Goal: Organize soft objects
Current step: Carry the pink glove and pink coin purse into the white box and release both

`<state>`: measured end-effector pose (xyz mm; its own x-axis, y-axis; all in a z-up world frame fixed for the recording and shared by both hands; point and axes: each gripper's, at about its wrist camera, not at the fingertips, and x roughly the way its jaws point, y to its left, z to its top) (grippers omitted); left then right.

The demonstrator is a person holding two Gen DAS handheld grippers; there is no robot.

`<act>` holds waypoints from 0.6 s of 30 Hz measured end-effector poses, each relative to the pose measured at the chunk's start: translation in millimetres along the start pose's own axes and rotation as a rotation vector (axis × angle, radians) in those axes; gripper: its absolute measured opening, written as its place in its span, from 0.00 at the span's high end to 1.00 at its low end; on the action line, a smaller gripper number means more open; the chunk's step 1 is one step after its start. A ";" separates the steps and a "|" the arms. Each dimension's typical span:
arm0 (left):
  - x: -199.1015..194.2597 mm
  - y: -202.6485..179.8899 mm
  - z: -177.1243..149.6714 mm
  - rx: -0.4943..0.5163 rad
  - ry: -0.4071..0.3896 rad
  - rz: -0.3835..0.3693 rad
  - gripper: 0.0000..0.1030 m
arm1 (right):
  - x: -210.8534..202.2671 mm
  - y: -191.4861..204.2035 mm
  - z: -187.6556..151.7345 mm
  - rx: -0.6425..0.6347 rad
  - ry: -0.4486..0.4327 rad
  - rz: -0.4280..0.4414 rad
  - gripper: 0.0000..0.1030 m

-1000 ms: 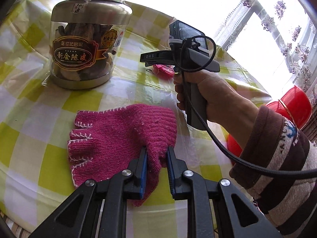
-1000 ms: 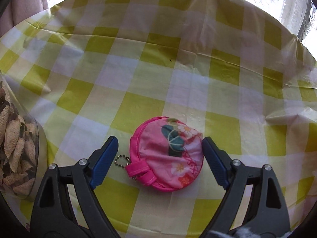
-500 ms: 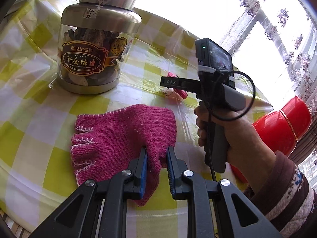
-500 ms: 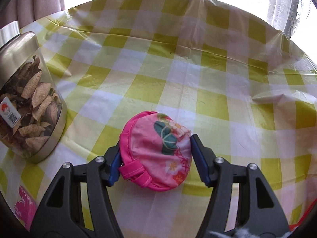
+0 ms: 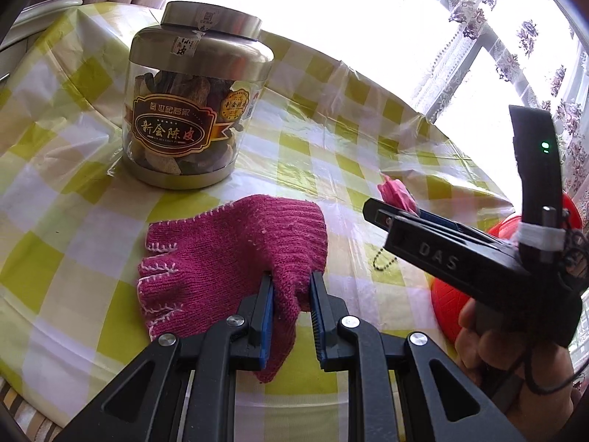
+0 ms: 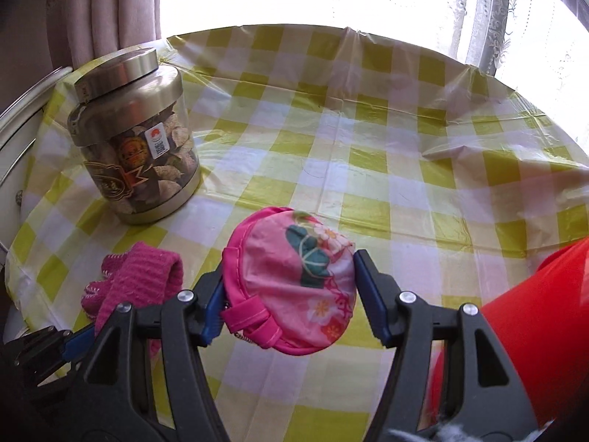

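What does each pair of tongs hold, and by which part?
The left tongs pinch the magenta knit glove by a fold at its cuff edge. The right tongs clamp the round pink floral pouch across its two opposite sides.

Red container (image 6: pixel 533 335) cut off at right edge, pink pouch (image 5: pixel 397 192) mostly hidden behind right gripper (image 5: pixel 371 208)

This looks like a home, a living or dining corner by a bright window (image 5: pixel 489 84). A table wears a yellow-and-white checked plastic cloth (image 6: pixel 368 140), pinkish curtains (image 6: pixel 110 11) and lace ones (image 5: pixel 530 37) hang behind, and a jar (image 5: pixel 191 110) of dried peel stands on it.
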<state>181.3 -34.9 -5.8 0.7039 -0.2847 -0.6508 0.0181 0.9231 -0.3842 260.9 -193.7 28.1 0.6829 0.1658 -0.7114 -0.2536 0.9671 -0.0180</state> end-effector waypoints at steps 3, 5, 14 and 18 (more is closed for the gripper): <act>-2.1 -2.8 -0.5 0.007 -0.009 0.006 0.82 | -24.6 -1.9 -7.6 0.013 -0.012 -0.004 0.37; -3.8 -4.2 -0.6 0.017 -0.013 0.009 0.82 | -39.5 -6.0 -13.6 0.021 -0.018 -0.008 0.37; -26.4 -31.3 -3.5 0.098 -0.046 -0.023 0.82 | -100.4 -34.5 -57.9 0.064 0.003 -0.075 0.36; -39.6 -49.1 -14.1 0.137 -0.043 -0.063 0.82 | -124.2 -52.0 -76.6 0.099 0.009 -0.103 0.36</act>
<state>142.5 -72.6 29.6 0.7278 -0.3343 -0.5988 0.1579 0.9314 -0.3280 136.8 -279.4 63.6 0.6957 0.0632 -0.7155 -0.1131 0.9933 -0.0223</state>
